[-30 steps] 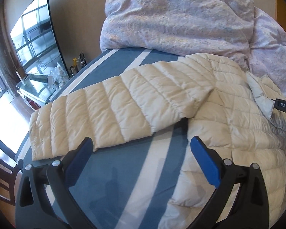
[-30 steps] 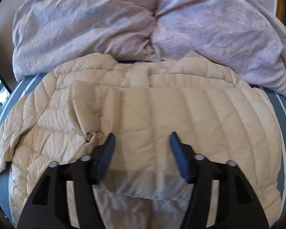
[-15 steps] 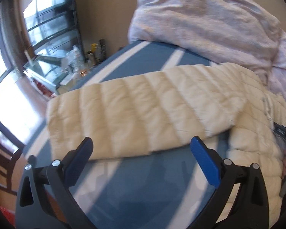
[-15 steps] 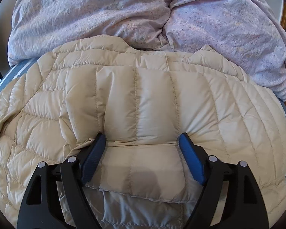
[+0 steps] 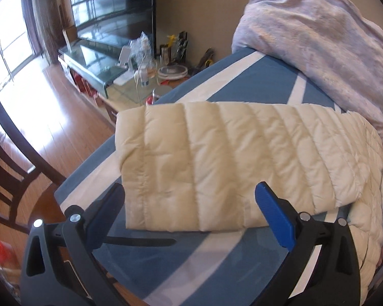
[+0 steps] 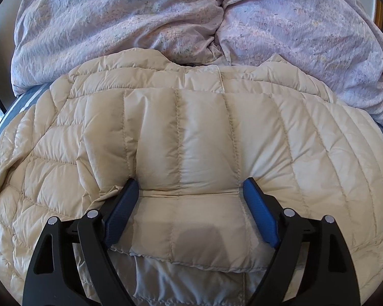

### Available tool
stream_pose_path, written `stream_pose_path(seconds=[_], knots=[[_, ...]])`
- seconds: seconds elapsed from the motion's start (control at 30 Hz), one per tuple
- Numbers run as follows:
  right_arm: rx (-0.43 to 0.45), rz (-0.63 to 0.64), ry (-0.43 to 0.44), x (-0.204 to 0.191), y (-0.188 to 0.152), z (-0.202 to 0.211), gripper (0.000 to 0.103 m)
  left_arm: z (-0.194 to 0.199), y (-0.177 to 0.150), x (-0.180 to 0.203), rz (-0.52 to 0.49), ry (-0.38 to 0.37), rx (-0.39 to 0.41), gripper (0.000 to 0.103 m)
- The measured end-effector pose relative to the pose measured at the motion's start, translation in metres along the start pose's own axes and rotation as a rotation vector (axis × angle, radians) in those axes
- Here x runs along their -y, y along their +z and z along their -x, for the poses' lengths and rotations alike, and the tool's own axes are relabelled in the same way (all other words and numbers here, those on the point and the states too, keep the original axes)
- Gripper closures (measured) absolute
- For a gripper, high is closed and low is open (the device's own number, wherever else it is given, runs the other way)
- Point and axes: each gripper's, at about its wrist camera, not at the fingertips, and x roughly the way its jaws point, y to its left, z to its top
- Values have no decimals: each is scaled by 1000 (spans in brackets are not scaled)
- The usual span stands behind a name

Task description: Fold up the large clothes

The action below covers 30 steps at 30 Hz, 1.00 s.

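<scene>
A cream quilted down jacket (image 6: 196,140) lies spread on a blue bed with white stripes. Its one sleeve (image 5: 217,158) stretches left toward the bed's edge in the left wrist view. My left gripper (image 5: 190,199) is open, its blue fingers straddling the sleeve's cuff end just above it. My right gripper (image 6: 189,191) is open, its fingers pressed into the jacket on either side of a sleeve end folded across the jacket body. The grey lining (image 6: 181,283) shows below it.
A lilac duvet (image 6: 191,25) is heaped at the far end of the bed, also in the left wrist view (image 5: 319,33). Left of the bed (image 5: 242,81) stand a glass TV stand (image 5: 99,63) with clutter and a dark wooden chair (image 5: 15,153) on wood floor.
My left gripper has moved left along the sleeve to its cuff end. My right gripper has come down closer onto the folded sleeve and opened wider.
</scene>
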Motion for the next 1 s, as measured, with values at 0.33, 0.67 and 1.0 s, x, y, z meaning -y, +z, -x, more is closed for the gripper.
stream_pose_path(seconds=[0.33,0.67,1.0], knots=[[1,-5,0,-1,-1,0,17,-18,1,-20,118,-21,-45,30],[1,-5,1,-1,-1,0,17,-18,-1,-14,138,9,1,73],[1,-5,0,-1,-1,0,17,-12,8,3,91,-42,5,99]])
